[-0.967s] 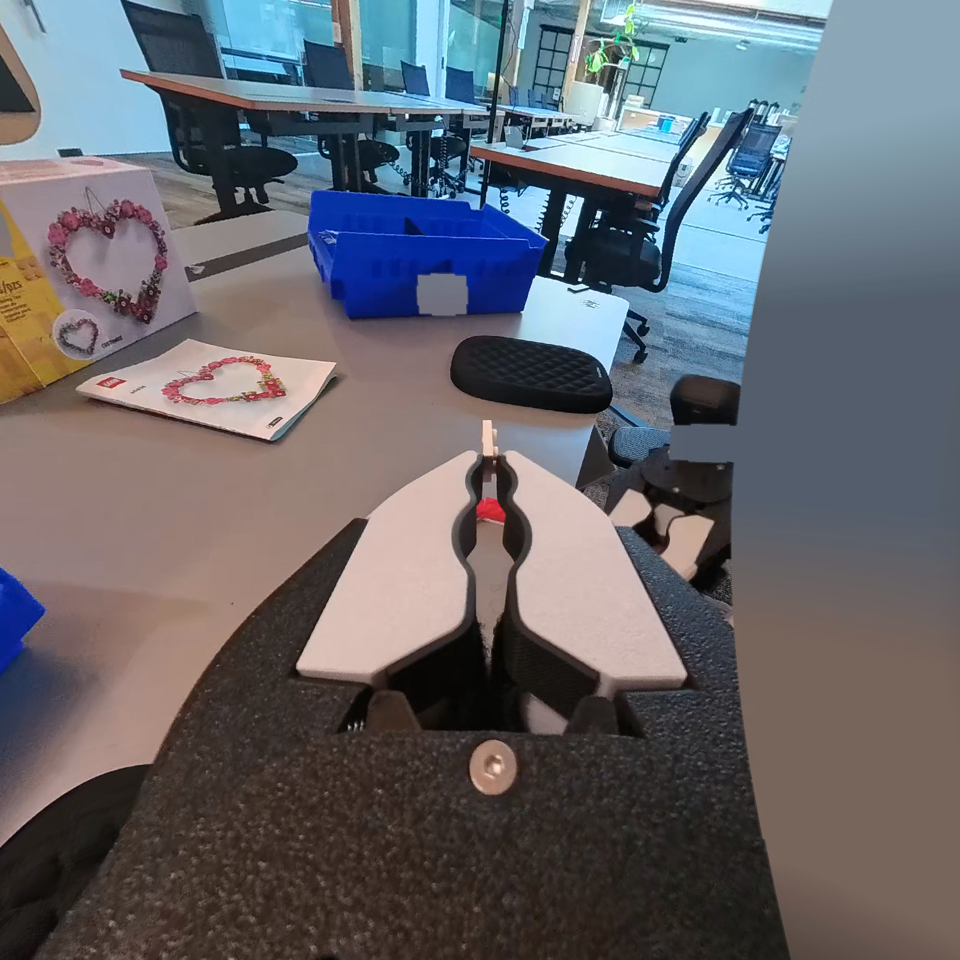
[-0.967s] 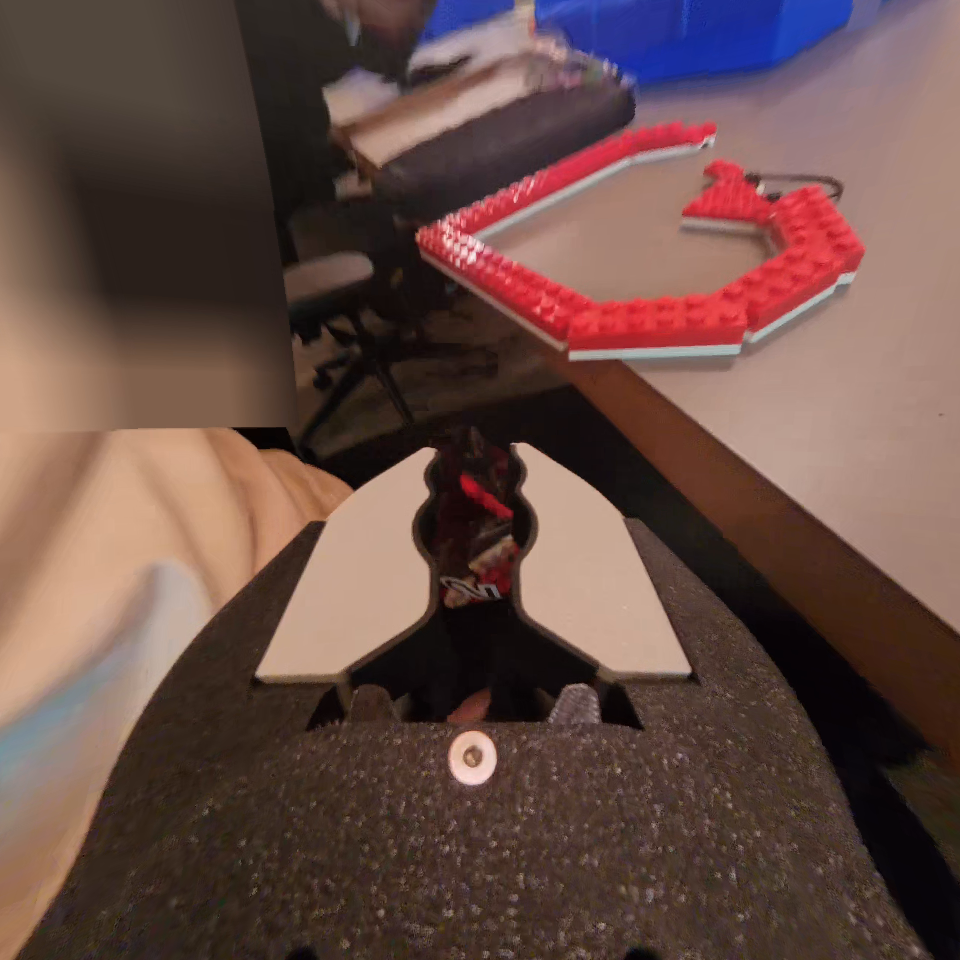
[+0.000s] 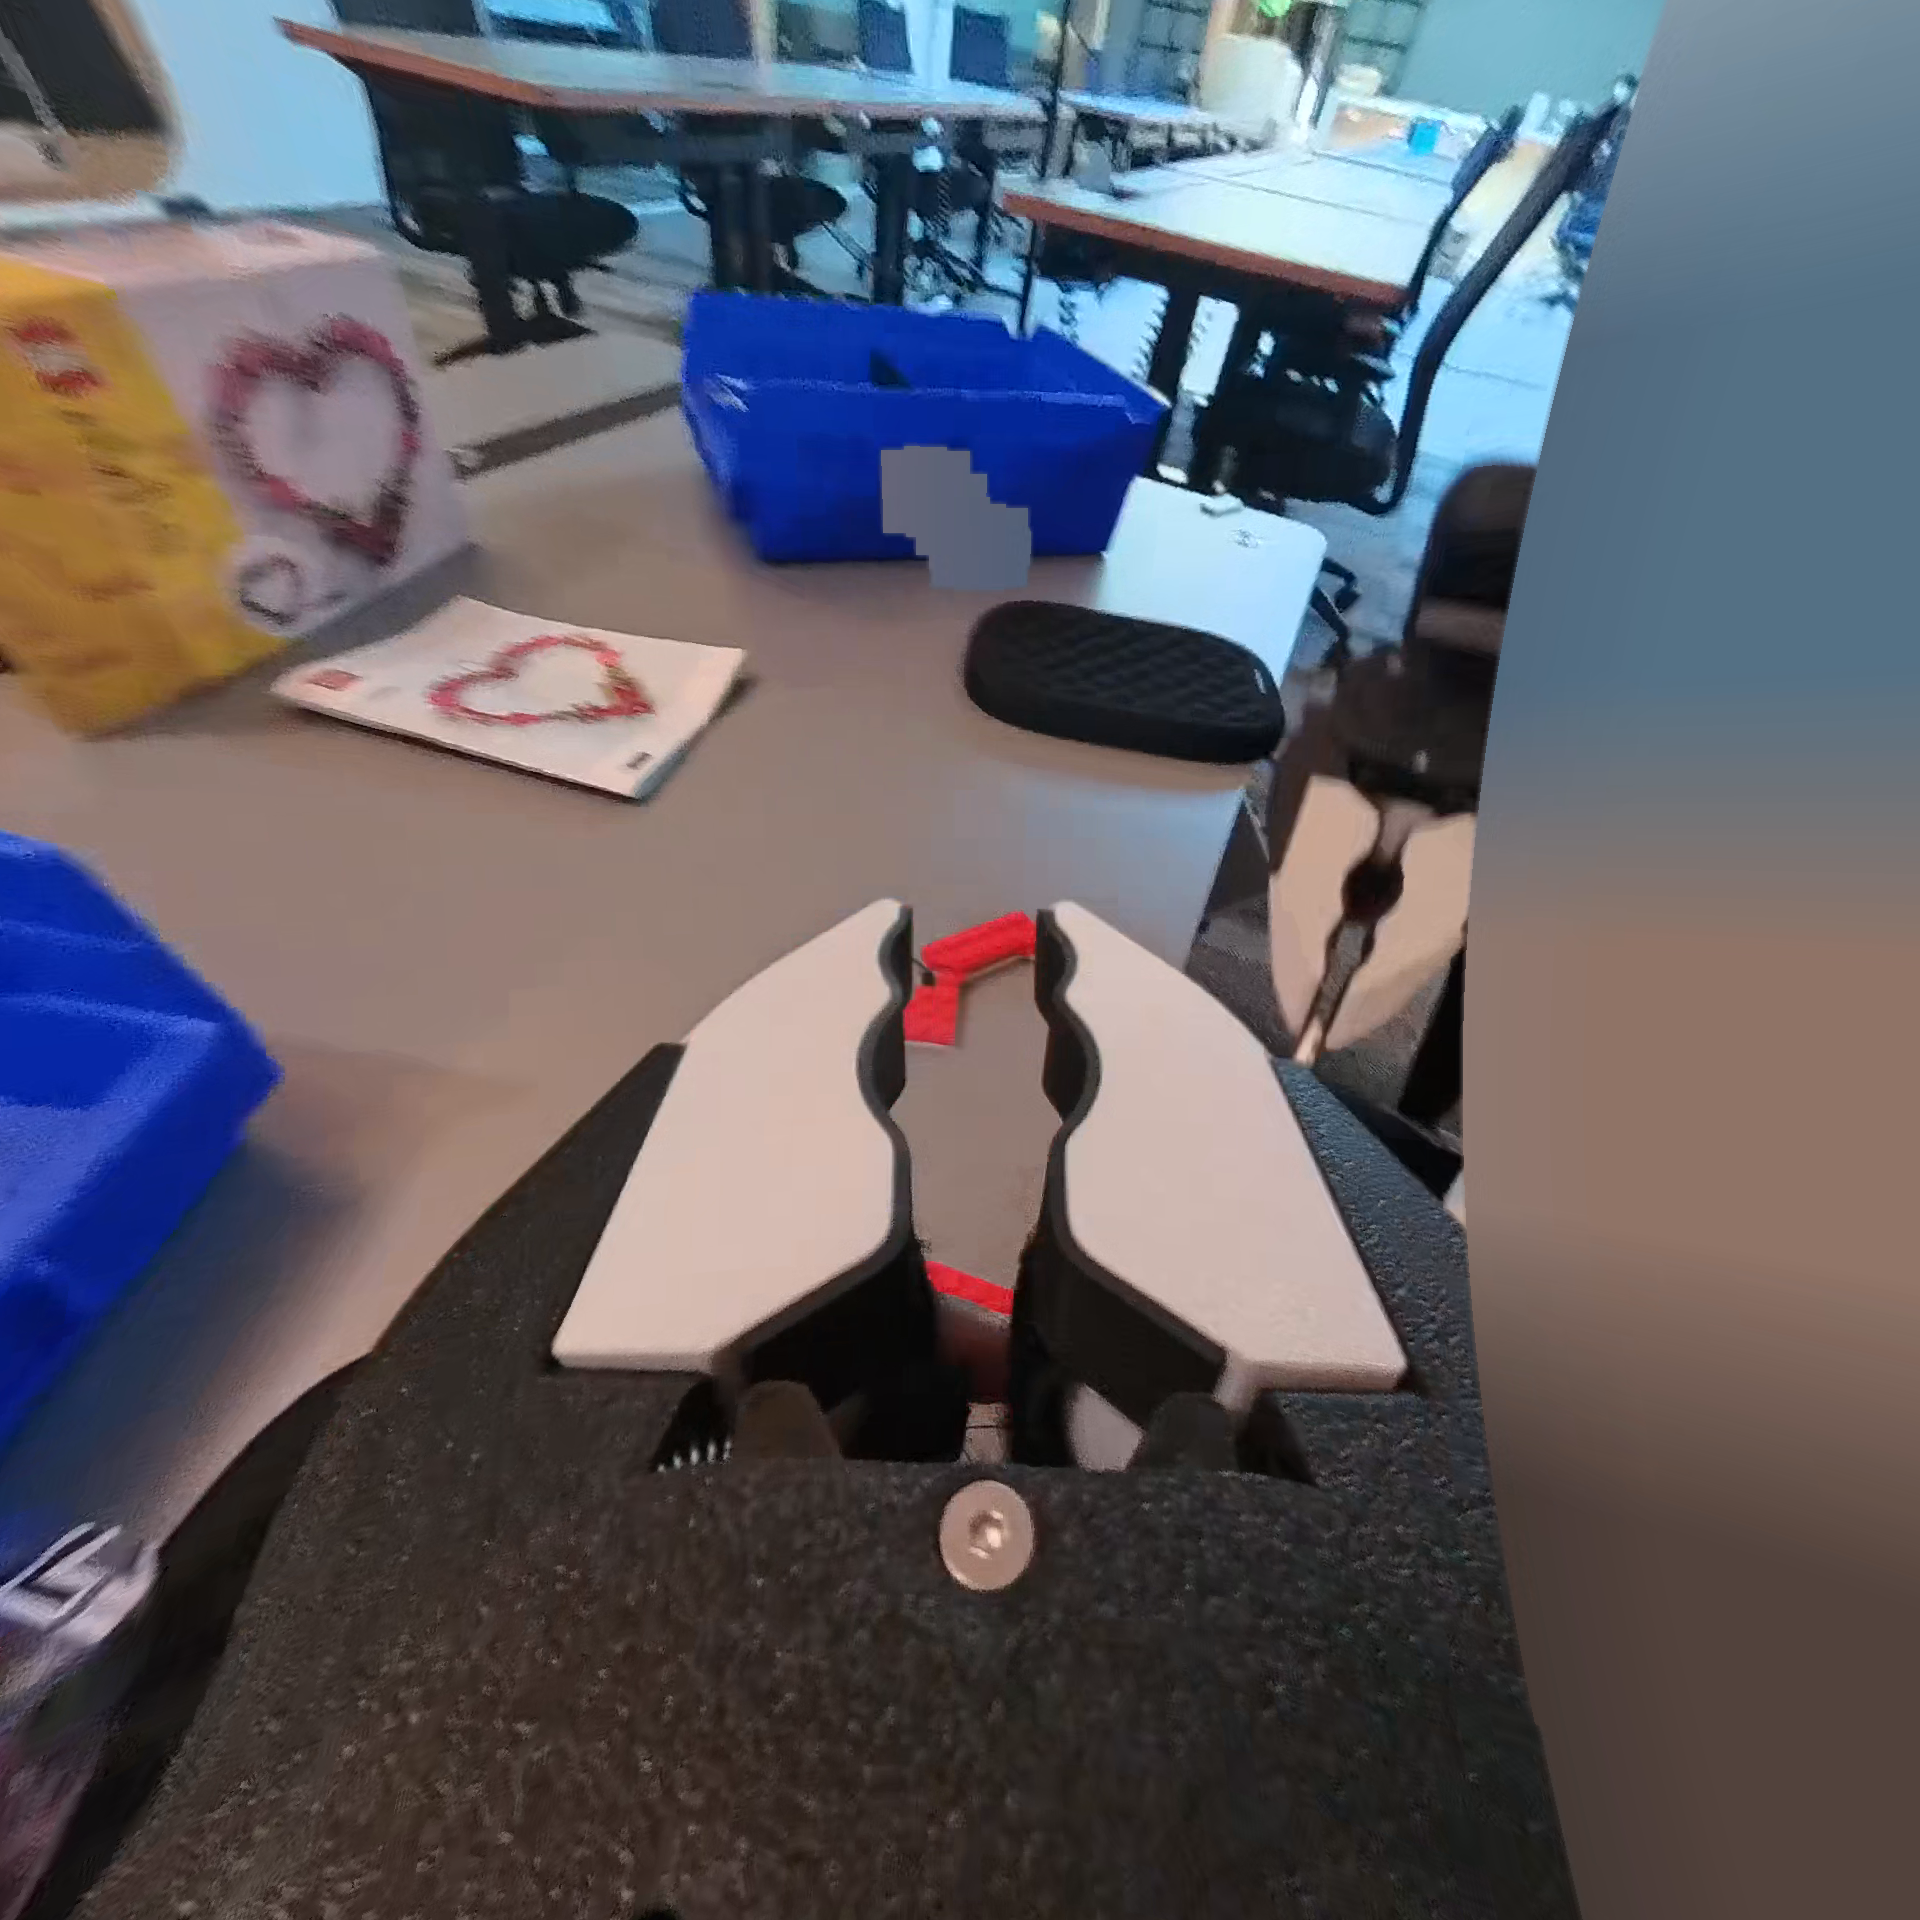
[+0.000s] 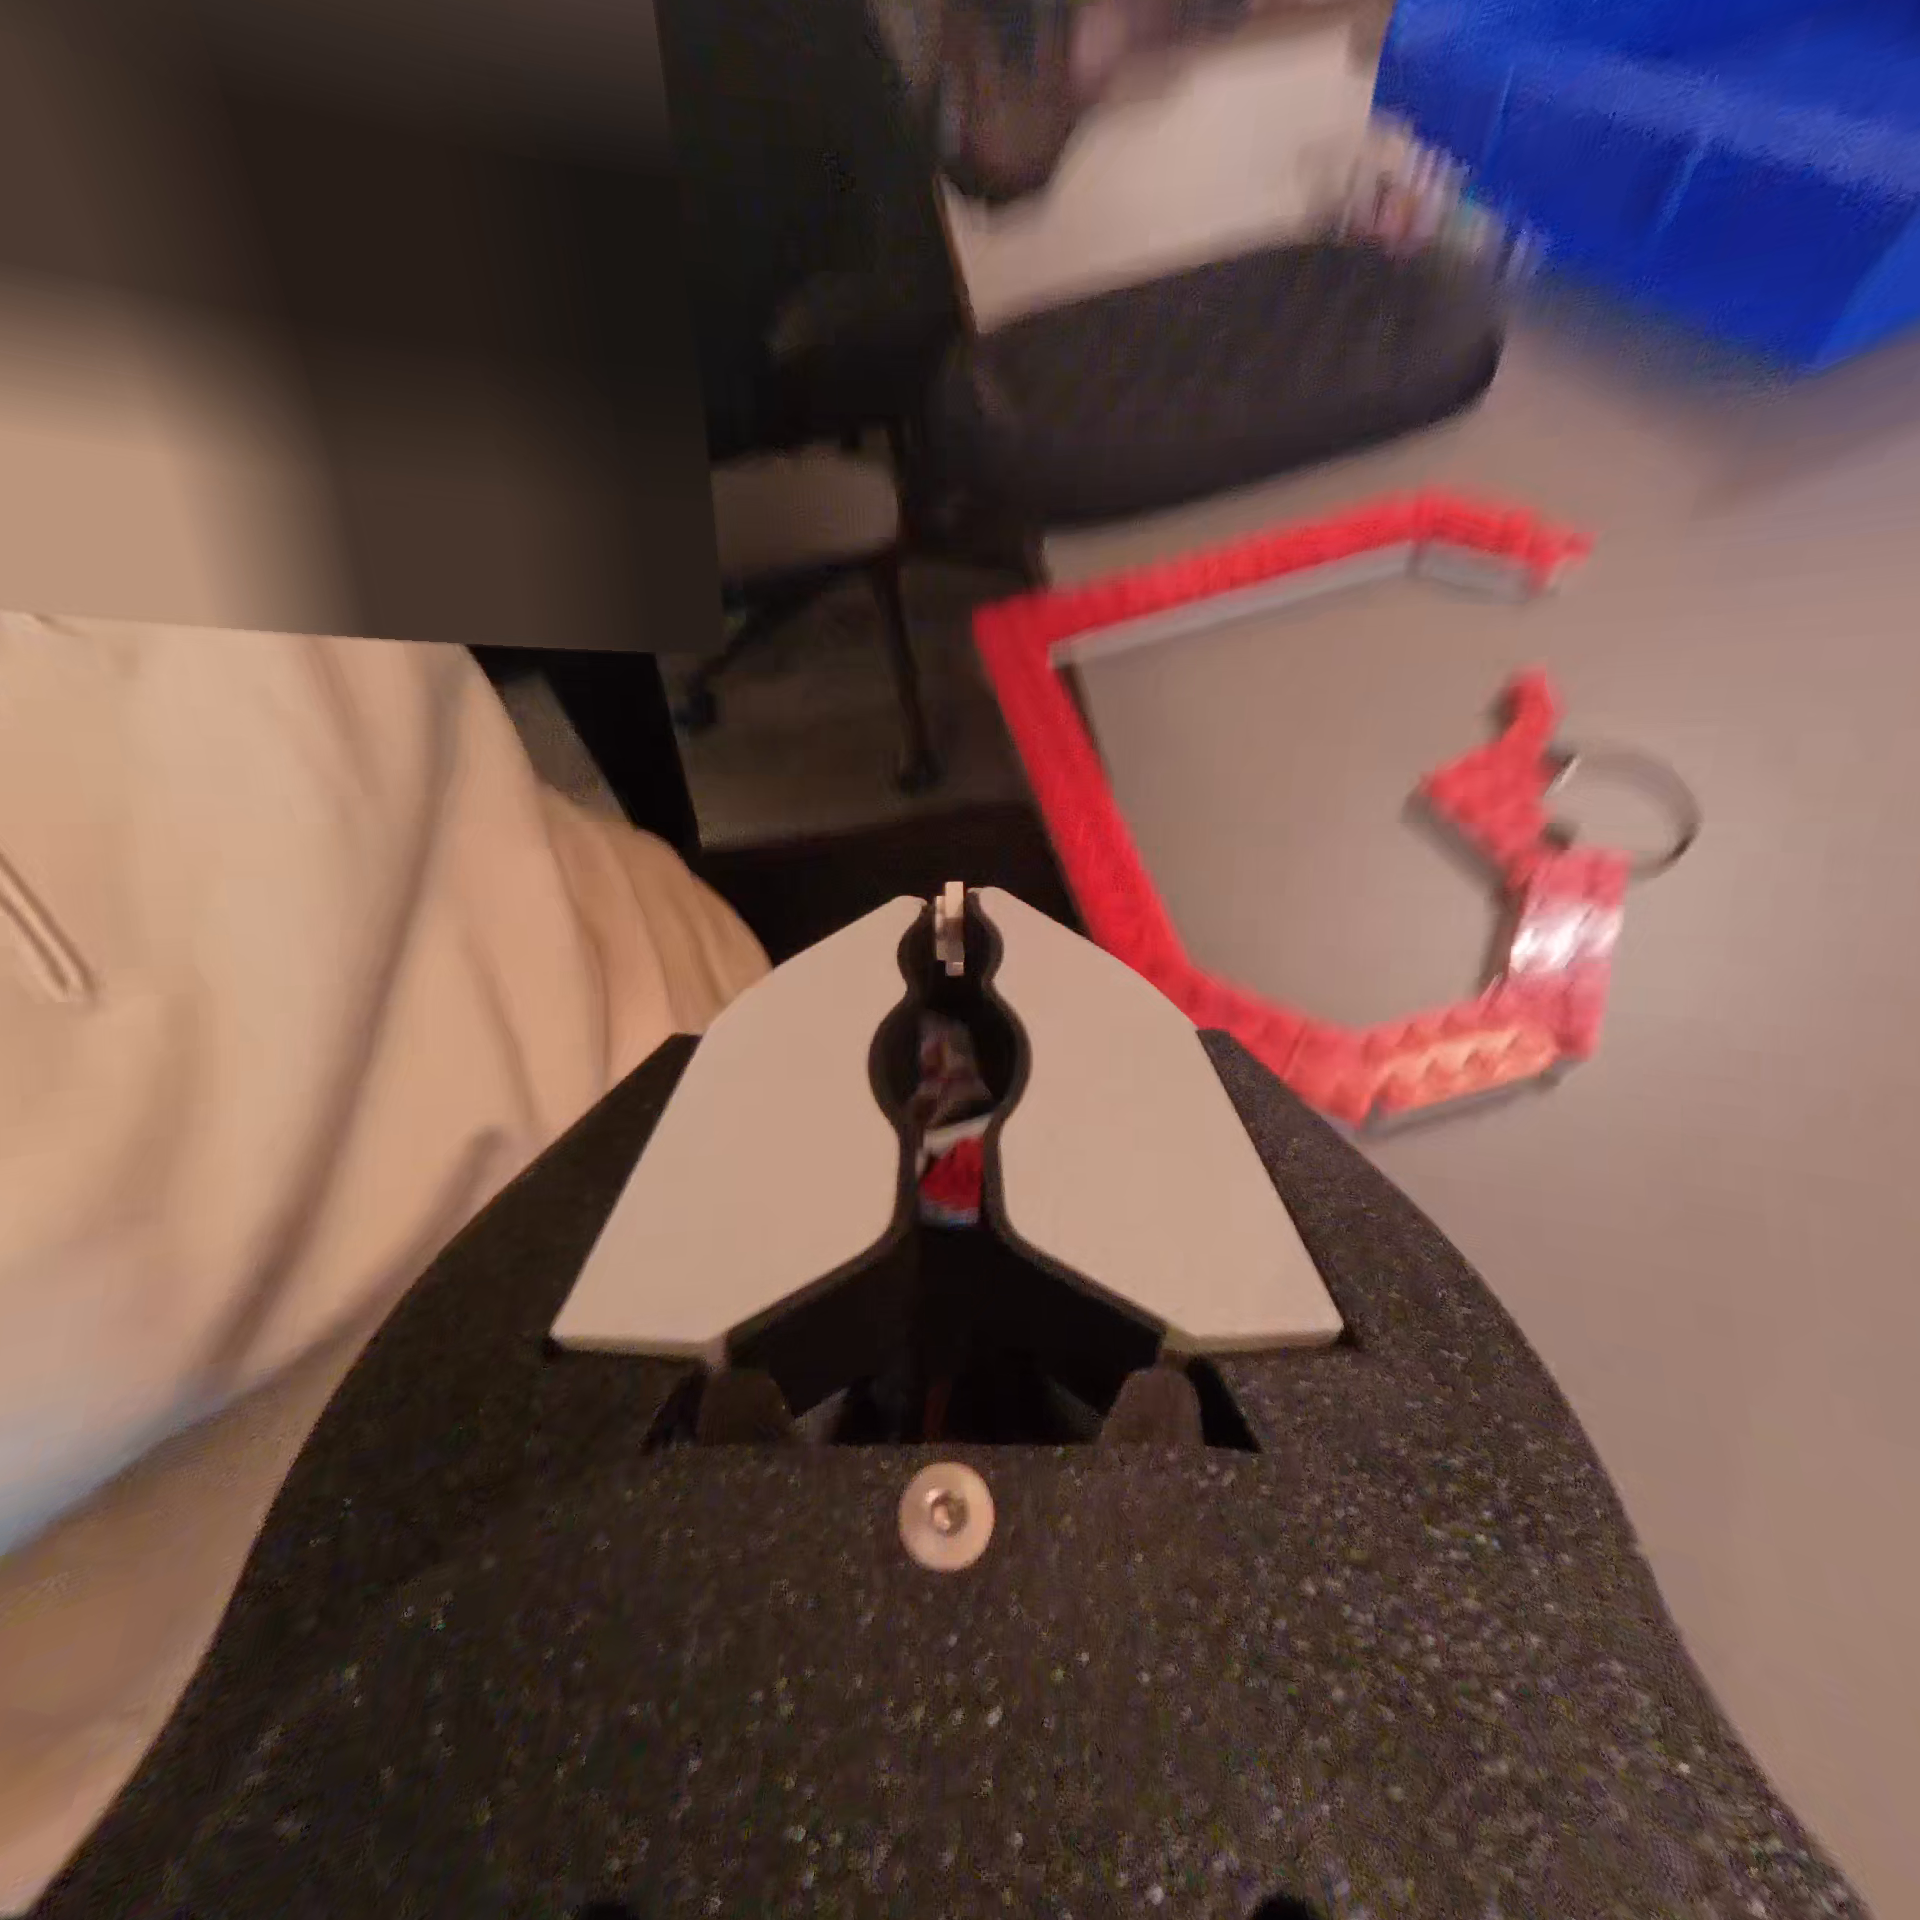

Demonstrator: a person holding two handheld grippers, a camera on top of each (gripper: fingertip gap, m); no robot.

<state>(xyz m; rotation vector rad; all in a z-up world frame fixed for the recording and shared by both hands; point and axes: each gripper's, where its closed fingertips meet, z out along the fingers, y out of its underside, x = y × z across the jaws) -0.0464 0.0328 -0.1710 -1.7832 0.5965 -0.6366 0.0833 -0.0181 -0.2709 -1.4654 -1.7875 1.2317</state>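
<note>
Jaws: left gripper (image 3: 974, 925) apart; right gripper (image 4: 951, 902) pinching small white piece (image 4: 950, 928).

Red studded brick frame (image 4: 1049, 790); blue bins (image 3: 914, 436); black quilted pad (image 3: 1122, 684); grey table (image 3: 520, 883)

A grey table (image 3: 520, 935) holds a blue bin (image 3: 914, 436) at twelve o'clock and a black pad (image 3: 1122, 681) at one o'clock. A booklet (image 3: 520, 691) with a heart picture lies at eleven o'clock, near a box (image 3: 208, 457).
</note>
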